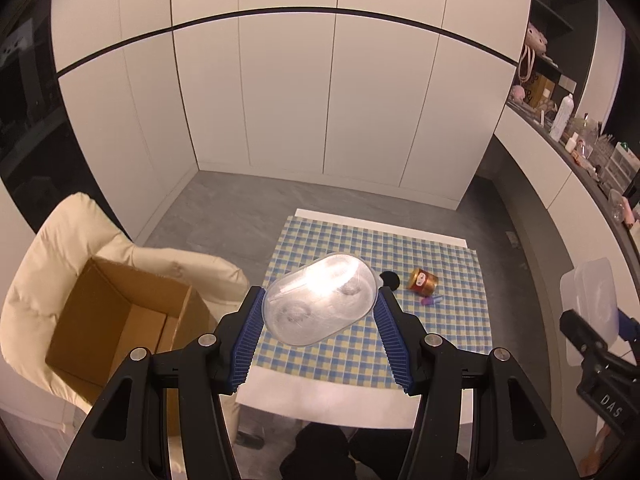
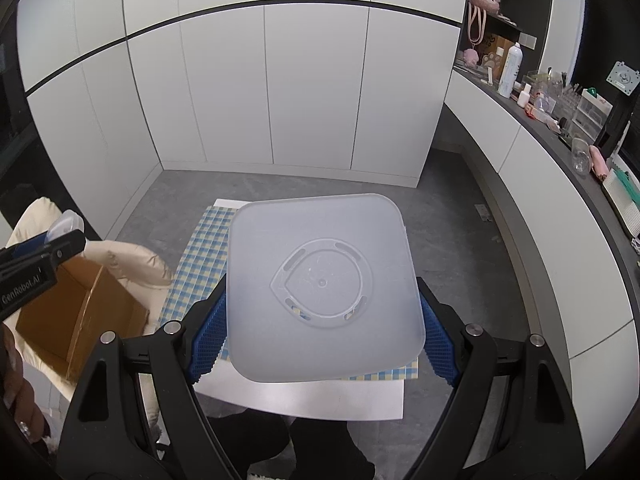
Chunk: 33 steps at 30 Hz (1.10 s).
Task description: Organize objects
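Beside the small table [image 1: 360, 402], on a cream armchair [image 1: 52, 256], sits an open cardboard box [image 1: 108, 320], nothing visible inside it in either view; judged the likely destination, so packing appears barely begun. Table: covered with a blue-and-yellow checked cloth [image 1: 452, 312], three small items left on it. Square translucent lid or tray [image 2: 320, 280]: clamped at its two side edges between the blue pads of the right gripper [image 2: 320, 344], carried above the table, not yet put down. Oval clear plastic container [image 1: 320, 300]: pinched across its width by the left gripper [image 1: 320, 332], lifted above the cloth near the table's box-side edge, likewise not yet placed. Remaining on the cloth, well apart from both grippers: a gold tin [image 1: 422, 281] lying on its side, a black round disc [image 1: 390, 280] just beside it, and a small purple tube [image 1: 432, 301] near the tin. Judgement: two pieces in hand and in transit, three still to collect; most of the tidying lies ahead.
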Each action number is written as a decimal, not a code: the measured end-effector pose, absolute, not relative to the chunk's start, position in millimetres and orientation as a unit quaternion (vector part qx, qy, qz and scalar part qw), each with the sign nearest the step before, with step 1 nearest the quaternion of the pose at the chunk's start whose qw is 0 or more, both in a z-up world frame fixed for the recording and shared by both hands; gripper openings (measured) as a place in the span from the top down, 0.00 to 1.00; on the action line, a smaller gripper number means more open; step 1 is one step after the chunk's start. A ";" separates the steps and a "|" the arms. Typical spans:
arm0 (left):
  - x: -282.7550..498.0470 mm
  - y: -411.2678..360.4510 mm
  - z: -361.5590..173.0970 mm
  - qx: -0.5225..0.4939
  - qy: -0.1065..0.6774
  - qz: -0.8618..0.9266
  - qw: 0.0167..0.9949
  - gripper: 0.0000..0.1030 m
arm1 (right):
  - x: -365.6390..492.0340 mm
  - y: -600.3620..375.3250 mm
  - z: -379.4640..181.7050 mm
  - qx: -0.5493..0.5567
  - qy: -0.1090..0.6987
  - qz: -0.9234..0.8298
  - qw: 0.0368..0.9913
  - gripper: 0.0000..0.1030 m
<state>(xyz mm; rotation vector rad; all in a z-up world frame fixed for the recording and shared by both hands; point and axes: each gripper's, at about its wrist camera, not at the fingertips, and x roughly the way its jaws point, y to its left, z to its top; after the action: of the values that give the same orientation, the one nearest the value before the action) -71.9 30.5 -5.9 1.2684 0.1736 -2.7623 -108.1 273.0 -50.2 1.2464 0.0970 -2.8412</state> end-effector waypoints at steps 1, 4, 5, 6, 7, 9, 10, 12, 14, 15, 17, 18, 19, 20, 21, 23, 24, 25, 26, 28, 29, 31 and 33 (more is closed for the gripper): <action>-67.0 28.0 -6.7 0.416 0.059 -0.906 0.049 0.46 | -103.6 272.4 -50.8 0.399 0.032 -0.916 0.022 0.17; -50.8 22.9 -8.8 0.412 0.051 -0.907 0.066 0.46 | -87.5 269.3 -54.8 0.401 0.033 -0.915 0.026 0.17; -47.1 22.3 -9.2 0.410 0.048 -0.908 0.069 0.46 | -81.8 268.4 -56.4 0.402 0.033 -0.915 0.027 0.17; -40.3 21.3 -9.6 0.407 0.044 -0.909 0.073 0.46 | -75.8 267.4 -58.0 0.402 0.034 -0.915 0.027 0.17; -33.3 19.9 -10.2 0.405 0.041 -0.910 0.075 0.46 | -71.3 266.6 -59.0 0.402 0.035 -0.915 0.027 0.17; -23.7 16.8 -11.3 0.404 0.040 -0.911 0.078 0.46 | -59.9 266.3 -61.9 0.403 0.034 -0.914 0.026 0.17; -17.9 15.6 -12.4 0.404 0.040 -0.910 0.081 0.46 | -56.1 266.6 -62.8 0.404 0.033 -0.914 0.026 0.17; -4.8 10.1 -15.9 0.407 0.045 -0.909 0.081 0.46 | -44.5 267.0 -65.6 0.408 0.027 -0.912 0.029 0.17; 7.7 5.9 -19.8 0.411 0.050 -0.906 0.081 0.46 | -32.1 268.5 -68.5 0.411 0.022 -0.911 0.032 0.17; 15.0 3.9 -22.7 0.413 0.051 -0.906 0.081 0.46 | -26.3 268.6 -69.8 0.412 0.019 -0.910 0.033 0.17; 25.2 2.0 -27.1 0.417 0.050 -0.904 0.080 0.46 | -13.1 270.2 -73.8 0.415 0.014 -0.909 0.032 0.17; 32.8 1.2 -30.2 0.419 0.048 -0.903 0.080 0.46 | -5.8 270.8 -76.2 0.417 0.013 -0.908 0.032 0.17; 35.1 0.6 -31.9 0.420 0.046 -0.903 0.078 0.46 | 0.5 271.9 -78.8 0.419 0.013 -0.907 0.031 0.17; 42.7 0.0 -35.1 0.422 0.045 -0.902 0.078 0.46 | 4.8 273.0 -80.8 0.420 0.015 -0.907 0.029 0.17; 46.9 1.0 -37.6 0.424 0.043 -0.901 0.078 0.46 | 13.3 274.3 -83.6 0.421 0.016 -0.907 0.026 0.17; 55.2 0.2 -41.3 0.427 0.041 -0.900 0.076 0.46 | 24.2 276.0 -87.5 0.424 0.018 -0.905 0.022 0.17; 60.6 0.2 -43.3 0.428 0.039 -0.900 0.074 0.46 | 32.4 277.8 -90.2 0.426 0.017 -0.904 0.021 0.17; 63.6 0.8 -44.6 0.430 0.037 -0.899 0.072 0.46 | 36.9 279.0 -91.8 0.428 0.015 -0.903 0.020 0.17; 69.4 -0.1 -46.1 0.432 0.037 -0.899 0.071 0.46 | 42.9 280.3 -93.9 0.430 0.014 -0.902 0.019 0.17; 76.6 -0.9 -47.8 0.435 0.036 -0.897 0.067 0.46 | 54.6 282.4 -98.4 0.435 0.013 -0.900 0.020 0.17; 80.4 -1.7 -47.9 0.435 0.034 -0.897 0.066 0.46 | 59.7 283.5 -100.5 0.438 0.013 -0.899 0.019 0.17; 88.9 -3.1 -48.0 0.436 0.032 -0.897 0.068 0.46 | 70.5 286.7 -103.8 0.442 0.014 -0.896 0.018 0.17; 97.4 -5.2 -48.6 0.438 0.033 -0.896 0.064 0.46 | 80.1 290.0 -105.8 0.445 0.010 -0.895 0.019 0.17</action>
<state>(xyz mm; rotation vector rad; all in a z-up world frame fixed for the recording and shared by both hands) 97.4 -5.2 -48.6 1.3237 0.0994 -2.7051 80.1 290.0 -105.8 1.3813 0.0319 -2.7789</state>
